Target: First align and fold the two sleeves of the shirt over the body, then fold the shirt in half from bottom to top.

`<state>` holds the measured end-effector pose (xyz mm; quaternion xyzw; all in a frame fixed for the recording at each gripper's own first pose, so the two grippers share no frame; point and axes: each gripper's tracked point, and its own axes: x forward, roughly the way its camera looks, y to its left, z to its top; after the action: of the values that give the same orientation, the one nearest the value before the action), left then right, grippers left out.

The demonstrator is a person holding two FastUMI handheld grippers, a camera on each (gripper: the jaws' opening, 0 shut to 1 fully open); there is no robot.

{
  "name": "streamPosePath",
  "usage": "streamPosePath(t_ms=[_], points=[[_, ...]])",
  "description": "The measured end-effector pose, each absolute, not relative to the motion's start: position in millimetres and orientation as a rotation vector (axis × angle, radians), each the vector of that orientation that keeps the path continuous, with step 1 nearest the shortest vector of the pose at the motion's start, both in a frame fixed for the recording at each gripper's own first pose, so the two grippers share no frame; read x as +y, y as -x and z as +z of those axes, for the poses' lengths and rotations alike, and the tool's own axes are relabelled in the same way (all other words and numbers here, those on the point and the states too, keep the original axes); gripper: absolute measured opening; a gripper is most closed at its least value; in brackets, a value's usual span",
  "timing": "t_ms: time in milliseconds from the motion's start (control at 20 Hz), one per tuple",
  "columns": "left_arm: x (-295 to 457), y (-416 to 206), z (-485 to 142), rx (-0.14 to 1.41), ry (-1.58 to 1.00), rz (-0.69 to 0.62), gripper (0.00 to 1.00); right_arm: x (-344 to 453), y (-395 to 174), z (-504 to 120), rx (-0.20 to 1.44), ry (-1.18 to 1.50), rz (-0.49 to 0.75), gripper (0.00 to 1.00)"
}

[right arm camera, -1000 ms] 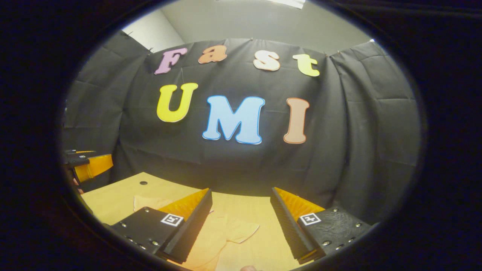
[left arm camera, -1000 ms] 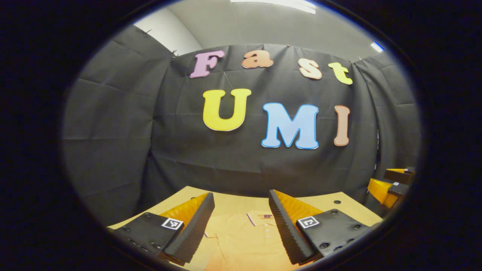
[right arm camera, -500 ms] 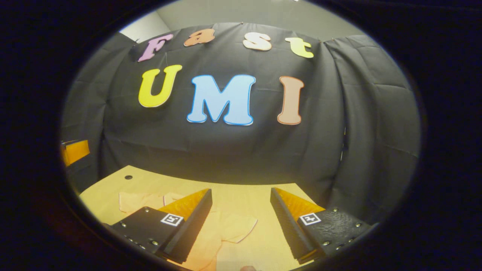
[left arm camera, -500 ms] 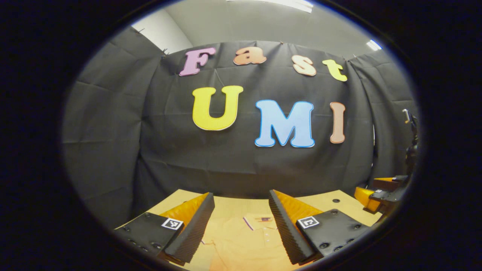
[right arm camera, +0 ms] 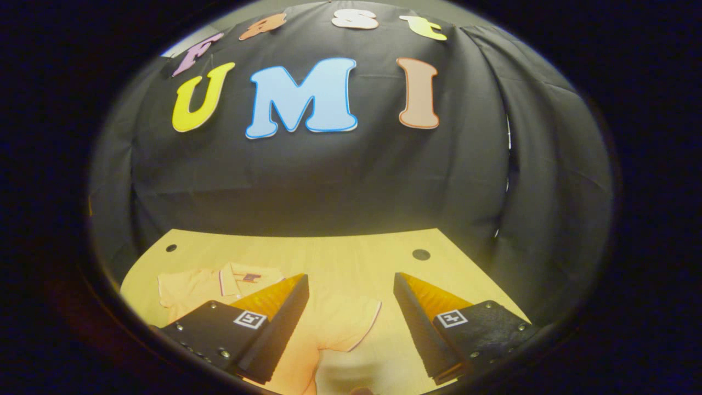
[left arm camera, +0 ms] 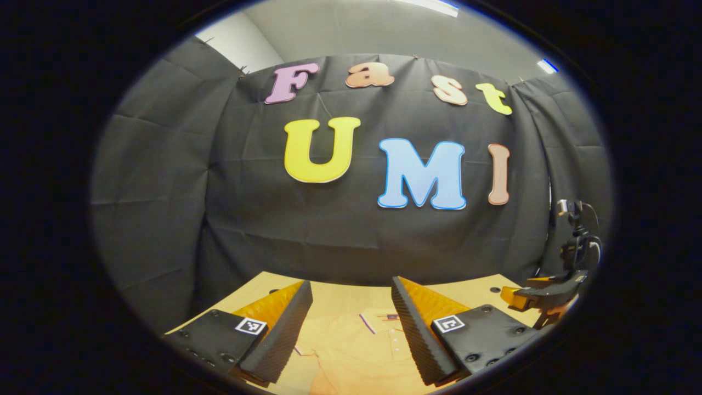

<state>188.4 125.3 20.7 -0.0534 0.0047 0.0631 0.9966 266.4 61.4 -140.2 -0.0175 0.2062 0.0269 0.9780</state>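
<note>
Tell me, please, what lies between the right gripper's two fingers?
In the right gripper view, the shirt's spread sleeve lies on the table between the open right gripper fingers, untouched.

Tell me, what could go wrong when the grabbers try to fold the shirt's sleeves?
1. The shirt and the table are nearly the same colour, so the sleeve edge is easy to misjudge; a pinch might miss it.
2. Both grippers are wide open above the cloth. The right gripper might grab body fabric along with the sleeve, bunching the fold.
3. The left gripper points at the collar, not a sleeve, so the sleeves may end up uneven.
</note>
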Motion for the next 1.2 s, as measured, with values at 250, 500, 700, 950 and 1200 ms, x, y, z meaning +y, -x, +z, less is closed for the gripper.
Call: streamPosePath(t_ms=[250,500,700,950,1200], points=[[127,-191,15,0.013,0.114,0.145,0.96,54,-289,-179,0.495,0.063,0.044,0.97],[126,-192,3,0.036,0.113,0.149,0.93,49,-310,-224,0.582,0.089,0.028,0.97],[126,-187,-3,0.049,0.113,0.168,0.93,43,-321,-259,0.657,0.085,0.01,0.97],[128,-185,-6,0.054,0.126,0.192,0.95,37,-326,-291,0.733,0.066,-0.002,0.97],[131,-182,-14,0.084,0.116,0.211,0.93,33,-329,-312,0.786,0.043,-0.012,0.97]])
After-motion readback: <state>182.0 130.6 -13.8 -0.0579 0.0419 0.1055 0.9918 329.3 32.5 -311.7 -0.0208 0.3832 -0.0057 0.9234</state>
